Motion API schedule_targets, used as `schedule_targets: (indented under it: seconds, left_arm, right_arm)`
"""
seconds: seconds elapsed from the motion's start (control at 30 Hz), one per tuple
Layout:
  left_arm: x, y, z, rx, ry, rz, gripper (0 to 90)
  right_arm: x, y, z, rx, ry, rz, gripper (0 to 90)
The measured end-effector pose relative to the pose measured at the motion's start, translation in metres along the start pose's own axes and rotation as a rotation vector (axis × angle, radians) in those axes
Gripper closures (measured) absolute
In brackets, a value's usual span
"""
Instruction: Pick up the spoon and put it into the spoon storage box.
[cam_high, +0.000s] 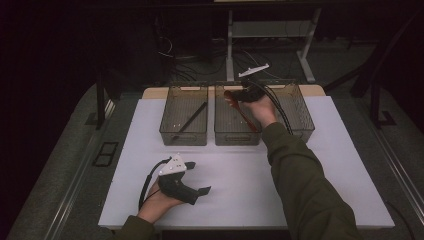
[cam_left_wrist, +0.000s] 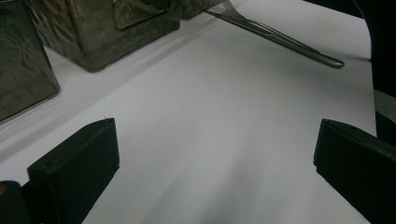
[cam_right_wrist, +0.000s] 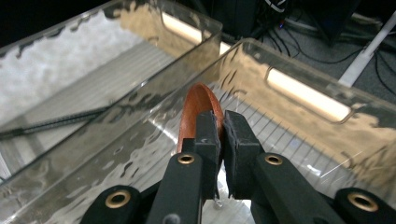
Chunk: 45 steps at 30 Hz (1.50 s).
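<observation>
My right gripper (cam_right_wrist: 219, 126) is clamped on the brown wooden spoon (cam_right_wrist: 196, 105), holding it over the middle bin (cam_high: 237, 136). I reckon I'm mid-drop-off; next I need to lower it and let go. Left gripper (cam_high: 200, 190) rests near me, jaws wide apart, empty. The spoon's handle is hard to trace in the high view.

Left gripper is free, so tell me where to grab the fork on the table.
Probably grip the fork mid-handle, coming straight down with the jaws across its narrow width: it lies flat on the table, and its tines sit close to a bin.
</observation>
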<state>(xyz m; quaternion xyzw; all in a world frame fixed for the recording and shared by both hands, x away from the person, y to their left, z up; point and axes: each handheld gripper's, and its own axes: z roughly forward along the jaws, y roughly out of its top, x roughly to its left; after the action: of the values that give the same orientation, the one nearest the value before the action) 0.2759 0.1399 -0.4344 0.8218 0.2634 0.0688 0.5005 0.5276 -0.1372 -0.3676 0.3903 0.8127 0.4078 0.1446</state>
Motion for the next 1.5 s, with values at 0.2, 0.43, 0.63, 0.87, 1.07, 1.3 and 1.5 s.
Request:
schedule_targets:
  seconds: [0.2, 0.43, 0.63, 0.87, 1.07, 1.3, 1.5]
  left_arm:
    - [-0.001, 0.000, 0.001, 0.005, -0.004, 0.002, 0.0]
    - [0.000, 0.000, 0.001, 0.007, -0.004, 0.001, 0.0]
    - [0.000, -0.001, 0.001, 0.009, -0.004, 0.000, 0.0]
    - [0.000, -0.001, 0.001, 0.006, -0.003, 0.000, 0.0]
    - [0.001, -0.001, 0.001, 0.010, 0.003, 0.001, 0.0]
    - [0.003, -0.002, 0.000, 0.010, 0.005, -0.008, 0.0]
    - [0.005, -0.003, -0.001, 0.005, 0.007, -0.020, 0.0]
  right_arm:
    - [0.009, -0.009, 0.012, 0.060, 0.010, -0.012, 80.3]
    - [0.010, -0.012, 0.005, 0.040, 0.018, -0.003, 62.6]
    - [0.012, -0.013, -0.011, -0.019, 0.067, 0.019, 49.8]
    - [0.013, -0.019, -0.032, -0.042, 0.090, 0.031, 43.6]
    - [0.013, -0.026, -0.050, -0.066, 0.105, 0.017, 41.9]
    - [0.019, -0.035, -0.069, -0.083, 0.143, -0.002, 40.4]
    - [0.025, -0.045, -0.085, -0.080, 0.174, -0.018, 39.8]
